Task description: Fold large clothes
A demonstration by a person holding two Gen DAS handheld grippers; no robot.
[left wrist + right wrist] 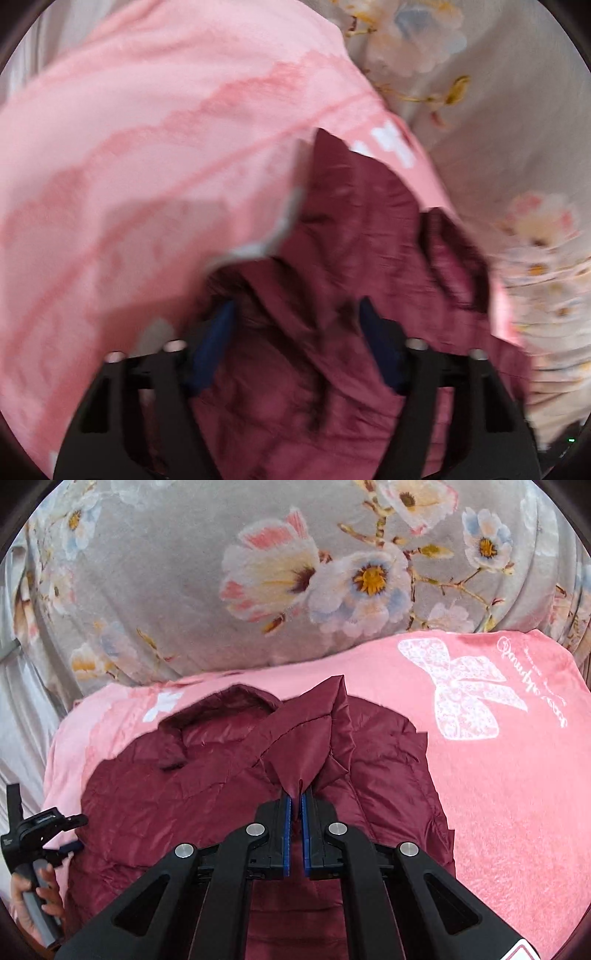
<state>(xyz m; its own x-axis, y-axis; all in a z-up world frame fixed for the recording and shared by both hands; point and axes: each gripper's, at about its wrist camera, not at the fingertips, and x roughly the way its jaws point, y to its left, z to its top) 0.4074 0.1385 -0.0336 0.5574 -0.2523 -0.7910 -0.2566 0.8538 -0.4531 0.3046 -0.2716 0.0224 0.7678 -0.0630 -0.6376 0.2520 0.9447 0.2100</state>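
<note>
A dark red quilted jacket (pixel 207 771) lies spread on a pink blanket (pixel 517 775). My right gripper (pixel 296 797) is shut on a fold of the jacket's fabric and lifts it into a peak (pixel 314 731) over the jacket's middle. My left gripper (pixel 295 314) is open, its blue pads apart above the jacket (pixel 351 240), with no fabric between them. The left wrist view is blurred. The left gripper also shows in the right wrist view (pixel 70 834) at the jacket's left edge, held by a hand.
The pink blanket has a white bow print (pixel 458 690) at the right. A grey floral quilt (pixel 295 572) lies bunched behind it. Grey sheet (pixel 22 709) shows at the far left.
</note>
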